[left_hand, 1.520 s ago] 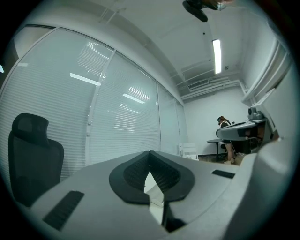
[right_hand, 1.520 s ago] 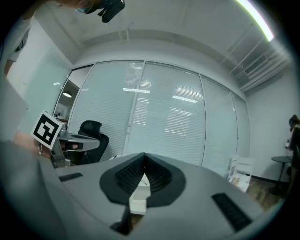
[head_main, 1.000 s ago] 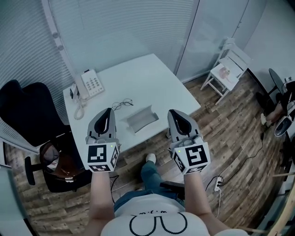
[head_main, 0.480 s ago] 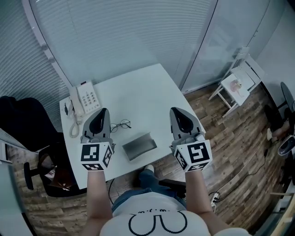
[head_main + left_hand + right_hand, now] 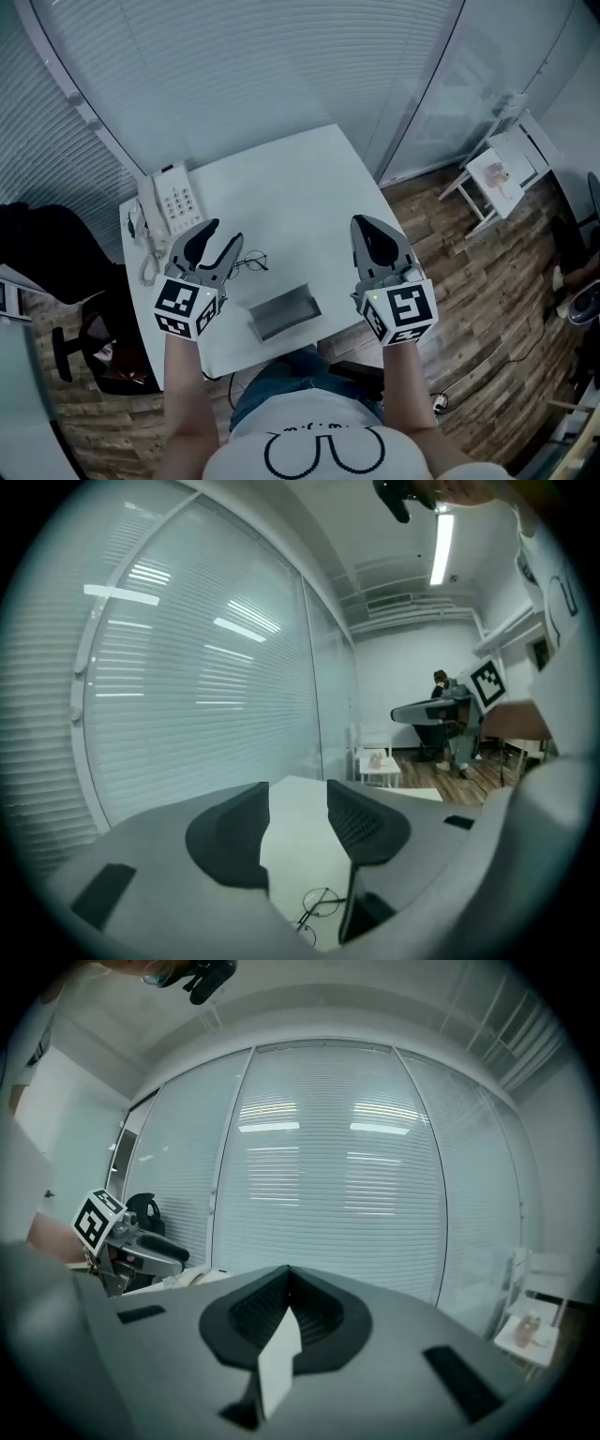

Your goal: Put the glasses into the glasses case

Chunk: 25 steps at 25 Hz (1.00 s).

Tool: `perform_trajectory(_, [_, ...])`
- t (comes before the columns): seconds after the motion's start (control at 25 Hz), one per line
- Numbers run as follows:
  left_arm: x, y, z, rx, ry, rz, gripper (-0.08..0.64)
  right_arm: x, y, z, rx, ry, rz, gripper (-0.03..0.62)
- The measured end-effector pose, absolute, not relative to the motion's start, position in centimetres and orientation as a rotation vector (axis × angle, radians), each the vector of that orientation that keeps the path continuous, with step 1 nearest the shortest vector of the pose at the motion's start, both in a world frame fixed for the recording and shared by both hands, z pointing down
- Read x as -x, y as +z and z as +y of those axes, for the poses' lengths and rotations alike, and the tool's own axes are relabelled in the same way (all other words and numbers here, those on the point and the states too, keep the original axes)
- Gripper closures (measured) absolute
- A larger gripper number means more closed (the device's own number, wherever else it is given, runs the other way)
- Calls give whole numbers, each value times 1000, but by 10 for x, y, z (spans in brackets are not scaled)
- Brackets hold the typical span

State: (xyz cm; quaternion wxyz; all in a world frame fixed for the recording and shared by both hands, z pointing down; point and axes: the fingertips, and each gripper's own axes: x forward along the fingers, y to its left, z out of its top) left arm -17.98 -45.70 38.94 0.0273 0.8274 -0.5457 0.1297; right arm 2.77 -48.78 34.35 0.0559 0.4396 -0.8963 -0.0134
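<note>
The thin wire glasses lie on the white table, just right of my left gripper. In the left gripper view the glasses show low down, below the gap of the left gripper. Its jaws are opening and nothing is between them. The grey glasses case lies open near the table's front edge, between my two hands. My right gripper hovers over the table's right edge, apart from the case. In its own view the right gripper is shut and empty.
A white desk phone with a coiled cord sits at the table's left edge. A black office chair stands left of the table, and a small white chair at the right. Window blinds close off the far side.
Both grippers have moved forward over the table. The left gripper's jaws, shut before, now stand apart beside the glasses. The right gripper stays shut.
</note>
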Motion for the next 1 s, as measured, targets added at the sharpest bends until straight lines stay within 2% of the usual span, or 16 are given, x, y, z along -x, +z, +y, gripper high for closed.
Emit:
perform_trajectory(0.52, [188,537,-460,-2507,874,-1079,385,-15,409,-477,-1305,117,-2601,580])
perform_trajectory(0.64, [193,565,-456,-2469,921,-983,419,-13,423,-475,-1297,147,-2572,580])
perform_trajectory(1.0, [195,611,-455,-2426,1023,-850,433,-7,454,-470,-1264,202,-2493,580])
